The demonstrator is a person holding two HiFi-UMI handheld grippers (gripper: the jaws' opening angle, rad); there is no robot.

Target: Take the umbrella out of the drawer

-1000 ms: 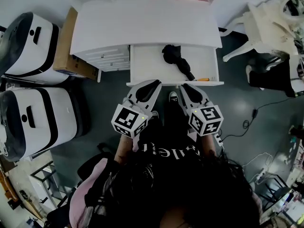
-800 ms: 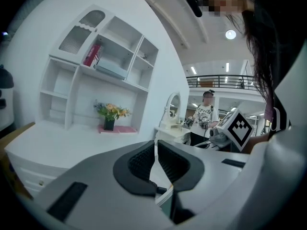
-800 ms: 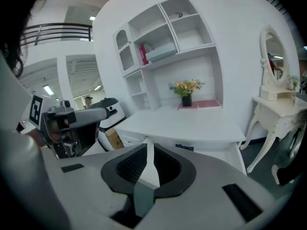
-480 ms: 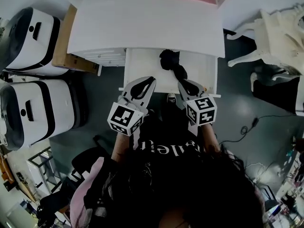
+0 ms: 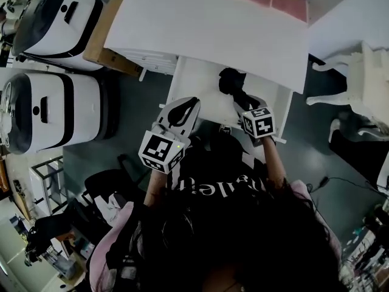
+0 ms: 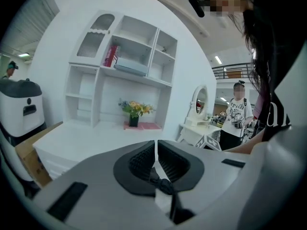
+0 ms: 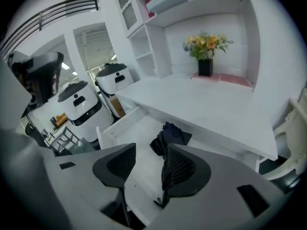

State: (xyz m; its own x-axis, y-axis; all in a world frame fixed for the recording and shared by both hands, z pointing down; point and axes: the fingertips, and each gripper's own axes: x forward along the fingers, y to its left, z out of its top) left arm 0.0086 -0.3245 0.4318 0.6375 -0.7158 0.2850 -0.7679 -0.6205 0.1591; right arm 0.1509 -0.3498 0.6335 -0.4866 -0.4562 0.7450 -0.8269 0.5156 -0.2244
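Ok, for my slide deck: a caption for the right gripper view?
Right claw, empty jaws opening, poised above the folded black fabric umbrella in the open white desk drawer.

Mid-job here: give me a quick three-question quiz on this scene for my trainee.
1. True or false: the umbrella already lies outside the drawer.
2. What stands at the back of the desk? A flowers; B a lamp; C a laptop.
3. Which gripper has its jaws together?
Key: 1 false, it lies in the drawer. 2 A. 3 the left gripper; the right gripper has its jaws opening, with nothing between them.
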